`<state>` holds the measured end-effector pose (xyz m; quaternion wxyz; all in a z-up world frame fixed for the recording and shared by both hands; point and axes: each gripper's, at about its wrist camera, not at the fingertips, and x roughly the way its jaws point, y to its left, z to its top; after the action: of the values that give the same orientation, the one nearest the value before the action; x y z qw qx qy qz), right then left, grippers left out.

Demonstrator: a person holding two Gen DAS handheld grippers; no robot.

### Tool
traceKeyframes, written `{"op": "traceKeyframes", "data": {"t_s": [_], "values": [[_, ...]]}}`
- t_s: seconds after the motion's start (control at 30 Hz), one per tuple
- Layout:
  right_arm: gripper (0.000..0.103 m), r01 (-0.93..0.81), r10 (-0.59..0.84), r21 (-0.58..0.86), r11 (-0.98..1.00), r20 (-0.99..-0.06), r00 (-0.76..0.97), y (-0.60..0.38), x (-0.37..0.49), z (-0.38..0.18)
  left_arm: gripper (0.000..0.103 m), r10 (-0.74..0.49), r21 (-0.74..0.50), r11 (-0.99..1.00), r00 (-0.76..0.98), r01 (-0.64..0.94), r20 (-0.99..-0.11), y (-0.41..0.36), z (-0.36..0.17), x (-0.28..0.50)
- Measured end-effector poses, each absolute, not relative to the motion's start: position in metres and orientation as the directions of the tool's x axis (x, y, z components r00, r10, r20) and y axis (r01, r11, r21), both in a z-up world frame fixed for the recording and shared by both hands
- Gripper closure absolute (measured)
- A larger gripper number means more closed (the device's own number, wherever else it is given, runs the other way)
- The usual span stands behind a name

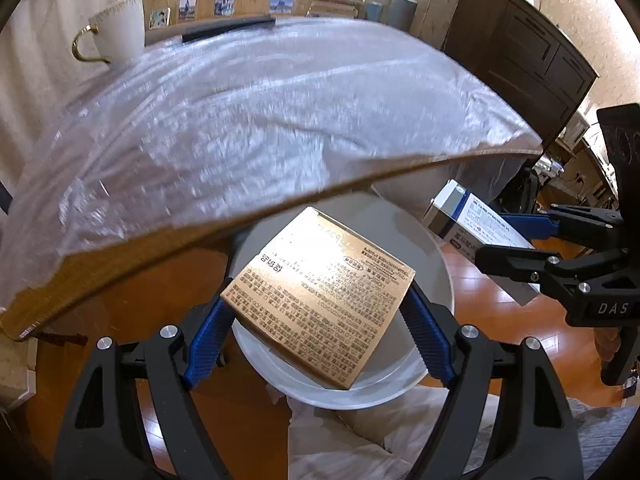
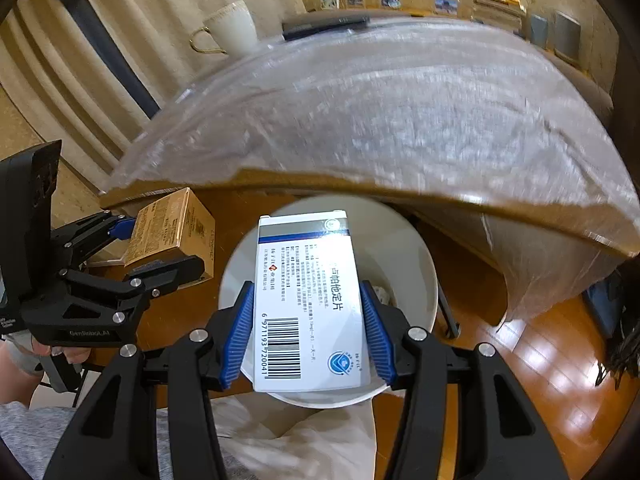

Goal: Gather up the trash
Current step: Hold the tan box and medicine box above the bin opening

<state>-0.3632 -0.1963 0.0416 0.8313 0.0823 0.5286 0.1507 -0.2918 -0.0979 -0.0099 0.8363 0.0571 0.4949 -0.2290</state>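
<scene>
left wrist view: the left gripper (image 1: 318, 320) holds a gold box (image 1: 320, 300) between its blue fingers (image 1: 210, 330), above a white bin (image 1: 434, 276) on the wooden floor (image 1: 500, 340); the plastic-covered tabletop (image 1: 240, 128) lies beyond; right wrist view: the right gripper (image 2: 308, 330) clamps a white and blue carton (image 2: 308, 300) over the same bin (image 2: 416, 276); a cup (image 2: 234, 28) stands on the tabletop

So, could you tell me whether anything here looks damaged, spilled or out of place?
Nothing stands out. The gold cardboard box in the left gripper and the white-and-blue medicine carton in the right gripper both look intact, held over the round white bin.
</scene>
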Motion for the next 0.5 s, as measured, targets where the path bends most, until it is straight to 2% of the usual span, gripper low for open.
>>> {"op": "traceKeyframes", "data": {"t_s": [0.5], "values": [[0.052, -0.141, 0.302, 0.269, 0.953, -0.892, 0.337, -0.185, -0.349, -0.016, 0.021, -0.260, -0.079, 0.887, 0.351, 0.455, -0.900, -0.109, -0.070, -0.289]]}}
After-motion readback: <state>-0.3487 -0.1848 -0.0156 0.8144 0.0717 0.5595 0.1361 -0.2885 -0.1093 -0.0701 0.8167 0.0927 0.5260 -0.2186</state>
